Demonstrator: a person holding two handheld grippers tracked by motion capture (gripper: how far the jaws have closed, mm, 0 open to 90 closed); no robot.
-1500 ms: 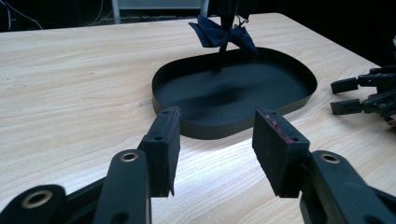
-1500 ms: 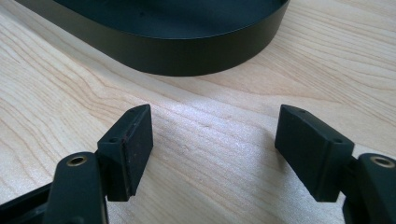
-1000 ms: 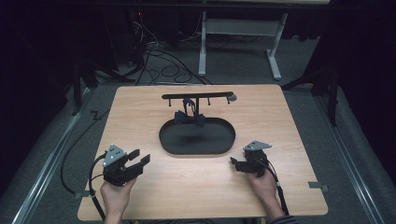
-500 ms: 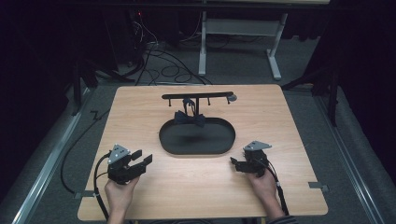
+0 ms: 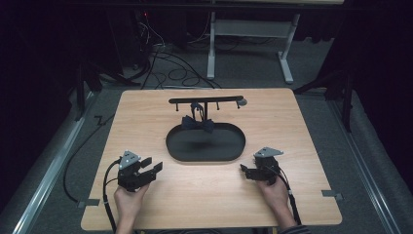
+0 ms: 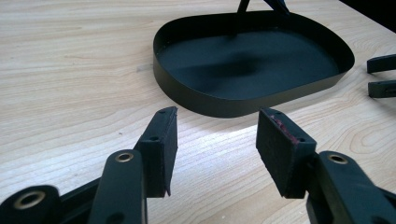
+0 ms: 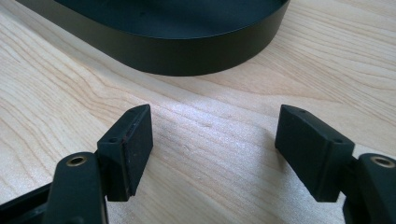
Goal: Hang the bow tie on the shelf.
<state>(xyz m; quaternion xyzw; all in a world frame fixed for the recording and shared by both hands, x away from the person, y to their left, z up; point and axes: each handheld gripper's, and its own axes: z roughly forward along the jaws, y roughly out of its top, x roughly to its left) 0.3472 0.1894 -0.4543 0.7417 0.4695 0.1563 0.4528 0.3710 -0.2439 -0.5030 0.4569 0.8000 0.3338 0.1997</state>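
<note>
High view | L hand-held gripper [image 5: 157, 167] released, empty | R hand-held gripper [image 5: 243, 170] released | both near tray [image 5: 204, 157]

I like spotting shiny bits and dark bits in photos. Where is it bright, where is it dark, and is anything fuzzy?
High view: the room around the pale wooden table is very dark and the picture is a bit soft. Left gripper view: a bright patch of glare lies on the wood in front of the black oval metal tray, with a soft dark smudge inside it. Right gripper view: the tray wall and nearest gripper parts look blurry.
</note>
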